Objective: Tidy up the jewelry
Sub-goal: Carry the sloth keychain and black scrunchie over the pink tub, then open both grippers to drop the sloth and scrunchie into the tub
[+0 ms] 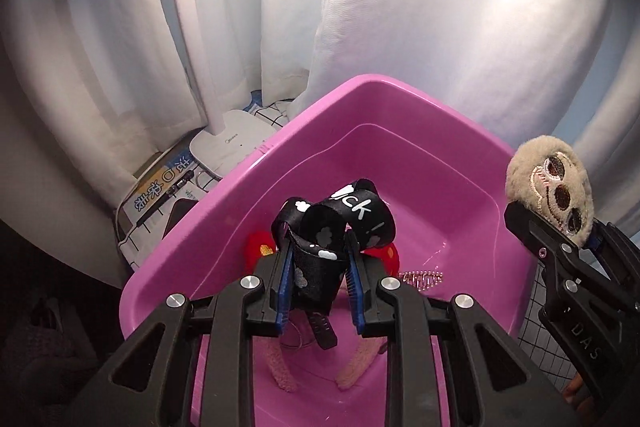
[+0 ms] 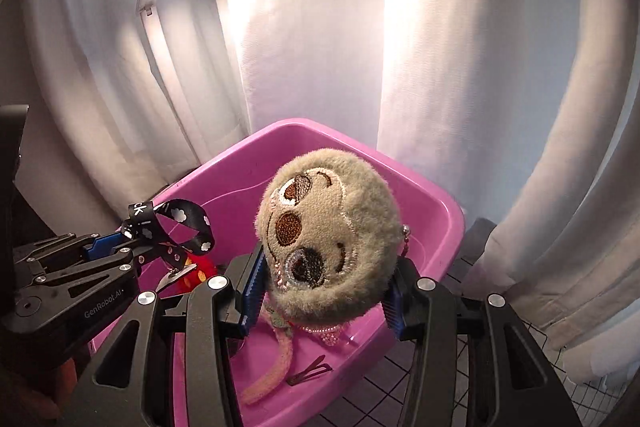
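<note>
Right now the left hand-held gripper (image 1: 316, 263) is clamped on a black ribbon lanyard printed with white clouds and letters (image 1: 340, 219), its blue pads pressing the fabric from both sides at the lower centre of the left wrist view. The right hand-held gripper (image 2: 324, 295) is clamped on a round beige plush pouch with an embroidered sloth face (image 2: 326, 239), which fills the middle of the right wrist view and also shows at the right edge of the left wrist view. Both held things hang above a pink plastic tub (image 1: 420, 163). Inside the tub lie a red plush piece (image 1: 260, 247), a small pink beaded comb (image 1: 424, 277), a fuzzy pink headband (image 2: 276, 367) and a flat brown hair clip (image 2: 310, 373). Beyond the tub, in the left part of the left wrist view, a white lamp base (image 1: 228, 143) stands on a desk with a white grid-patterned cloth (image 2: 400, 395). White curtains (image 1: 440, 27) fill the upper frame.
</note>
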`<state>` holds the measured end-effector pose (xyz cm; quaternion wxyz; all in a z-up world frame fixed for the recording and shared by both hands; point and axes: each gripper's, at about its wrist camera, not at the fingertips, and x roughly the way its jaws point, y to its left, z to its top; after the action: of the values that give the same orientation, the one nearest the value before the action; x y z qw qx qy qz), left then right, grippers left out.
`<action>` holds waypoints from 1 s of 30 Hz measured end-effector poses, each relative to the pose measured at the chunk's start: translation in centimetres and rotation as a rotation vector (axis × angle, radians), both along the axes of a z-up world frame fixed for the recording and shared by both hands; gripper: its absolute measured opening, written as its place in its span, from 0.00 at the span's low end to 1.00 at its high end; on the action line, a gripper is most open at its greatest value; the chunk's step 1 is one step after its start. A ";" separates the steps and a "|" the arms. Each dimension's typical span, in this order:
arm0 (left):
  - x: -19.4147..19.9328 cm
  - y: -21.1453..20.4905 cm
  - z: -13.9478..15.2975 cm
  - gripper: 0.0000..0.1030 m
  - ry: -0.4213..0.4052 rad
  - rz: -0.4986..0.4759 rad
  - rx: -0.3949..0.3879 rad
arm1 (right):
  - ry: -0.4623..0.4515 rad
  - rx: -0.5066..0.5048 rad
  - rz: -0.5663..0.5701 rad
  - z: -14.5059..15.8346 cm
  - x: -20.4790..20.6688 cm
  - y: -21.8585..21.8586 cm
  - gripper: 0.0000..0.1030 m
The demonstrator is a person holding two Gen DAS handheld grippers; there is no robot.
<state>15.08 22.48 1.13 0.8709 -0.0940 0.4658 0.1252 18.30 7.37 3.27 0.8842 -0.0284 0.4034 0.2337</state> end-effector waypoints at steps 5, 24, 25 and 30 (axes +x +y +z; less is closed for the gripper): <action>0.1 1.1 -2.4 0.23 0.061 0.019 0.006 | 0.059 -0.056 0.024 -2.8 0.9 2.7 0.45; 0.2 2.0 -4.3 0.64 0.140 0.064 0.015 | 0.108 -0.186 0.023 -5.5 1.4 6.1 0.62; 0.1 2.0 -4.1 0.71 0.132 0.072 0.031 | 0.103 -0.190 0.012 -5.4 1.4 6.0 0.62; -0.4 1.8 -3.3 0.80 0.119 0.074 0.046 | 0.106 -0.161 -0.020 -4.7 1.3 5.3 0.65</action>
<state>14.73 24.31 -2.16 0.8384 -0.0833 0.5100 0.1734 19.63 12.63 -1.46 0.8588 -0.0831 0.4672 0.1928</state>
